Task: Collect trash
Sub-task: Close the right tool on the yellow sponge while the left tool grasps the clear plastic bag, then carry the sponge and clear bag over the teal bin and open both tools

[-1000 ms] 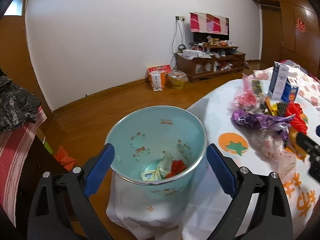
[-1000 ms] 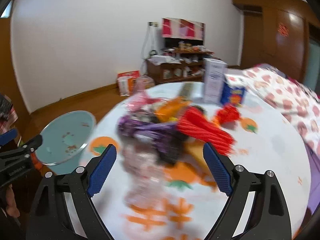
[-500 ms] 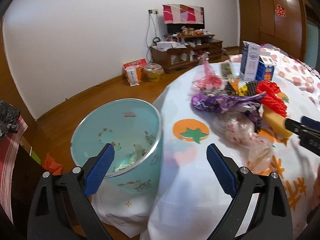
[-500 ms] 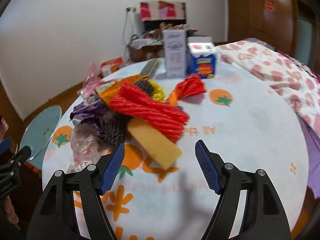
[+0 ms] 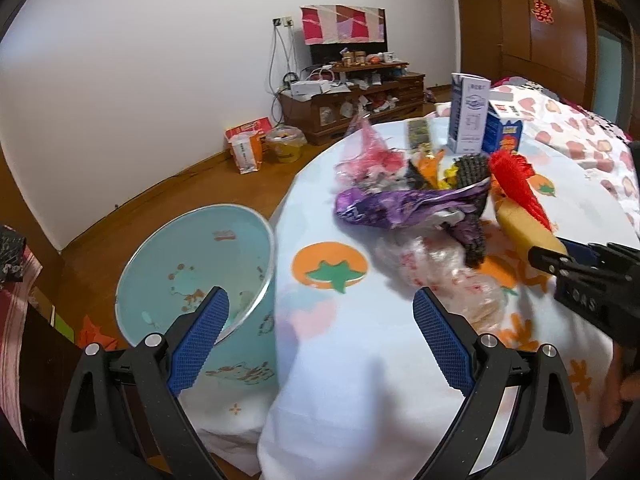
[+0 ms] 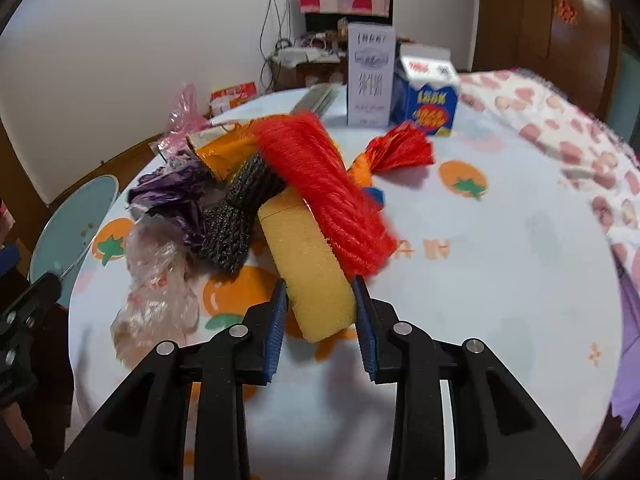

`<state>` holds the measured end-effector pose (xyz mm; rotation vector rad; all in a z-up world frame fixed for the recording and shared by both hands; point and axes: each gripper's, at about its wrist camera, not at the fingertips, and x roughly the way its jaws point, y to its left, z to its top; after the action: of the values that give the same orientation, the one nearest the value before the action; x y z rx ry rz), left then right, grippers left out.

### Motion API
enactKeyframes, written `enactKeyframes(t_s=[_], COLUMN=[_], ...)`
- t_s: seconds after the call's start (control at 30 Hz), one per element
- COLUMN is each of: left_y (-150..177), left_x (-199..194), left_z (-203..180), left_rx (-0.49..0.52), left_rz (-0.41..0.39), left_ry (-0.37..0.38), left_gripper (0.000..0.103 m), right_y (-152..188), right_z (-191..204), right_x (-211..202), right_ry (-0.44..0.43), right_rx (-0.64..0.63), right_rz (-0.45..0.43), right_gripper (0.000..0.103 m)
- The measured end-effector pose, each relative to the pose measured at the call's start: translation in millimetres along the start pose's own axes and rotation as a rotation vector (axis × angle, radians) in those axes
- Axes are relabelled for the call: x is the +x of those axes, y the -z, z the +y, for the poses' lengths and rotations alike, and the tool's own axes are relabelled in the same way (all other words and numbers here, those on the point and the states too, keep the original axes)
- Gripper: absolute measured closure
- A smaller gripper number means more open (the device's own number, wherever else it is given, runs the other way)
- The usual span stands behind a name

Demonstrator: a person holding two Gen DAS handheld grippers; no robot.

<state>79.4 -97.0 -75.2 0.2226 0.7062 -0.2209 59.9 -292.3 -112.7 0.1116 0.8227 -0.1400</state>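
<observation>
A pile of trash lies on the round table [image 6: 500,300]: a yellow sponge [image 6: 312,264], a red mesh bundle [image 6: 332,192], a dark scourer [image 6: 240,208], a purple wrapper [image 5: 400,204] and a clear plastic bag [image 6: 156,284]. My right gripper [image 6: 322,320] has its jaws closed onto the near end of the yellow sponge, which still rests on the table. It also shows in the left wrist view [image 5: 560,256]. My left gripper [image 5: 320,332] is open and empty between the light blue trash bin [image 5: 192,264] and the table's edge.
Two cartons, a white one [image 6: 370,76] and a blue one [image 6: 430,96], stand at the table's far side. A TV cabinet [image 5: 352,100] stands against the far wall, with bags on the wooden floor beside it. A patterned bed cover [image 6: 560,128] lies to the right.
My right gripper moved in over the table and closed from wide open onto the yellow sponge. My left gripper swung right, from over the bin toward the table.
</observation>
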Motion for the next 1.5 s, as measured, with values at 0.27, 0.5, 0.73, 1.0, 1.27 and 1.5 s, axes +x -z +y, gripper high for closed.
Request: enactKeyframes(t_s=[0.27,0.5,0.73,1.0,1.27,1.5], left_y=[-11,-14,-2,7,21,30], left_x=[4,32,53,46,8,-29], left_z=[-38,-71,-78,-62,-53,-41], left_rx=[0.023,-0.009,-0.01,0.011,0.159,0.233], left_rz=[-0.004,0.051,0.112,0.104,0.022,-0.052], left_ry=[0.067,0.114,0.14,0.196,0.236,0.291], left_gripper=[0.011,0.012,0.037,0.069,0.073,0.073], right_y=[20,24,29,29,30,31], right_z=[-14,-40,-44,-37,-29,-22], right_x=[-45,-47,-43,-49,-59,-67], right_ry=[0.032,0.083,0.082,0.084,0.092,0.088], right_rx=[0.01,0.094,0.115,0.116,0.115,0.118], right_rz=[-0.109,-0.125,-0.111,-0.122,-0.143,-0.153], right_gripper=[0.07,0.07,0.07,0.07,0.07,0.07])
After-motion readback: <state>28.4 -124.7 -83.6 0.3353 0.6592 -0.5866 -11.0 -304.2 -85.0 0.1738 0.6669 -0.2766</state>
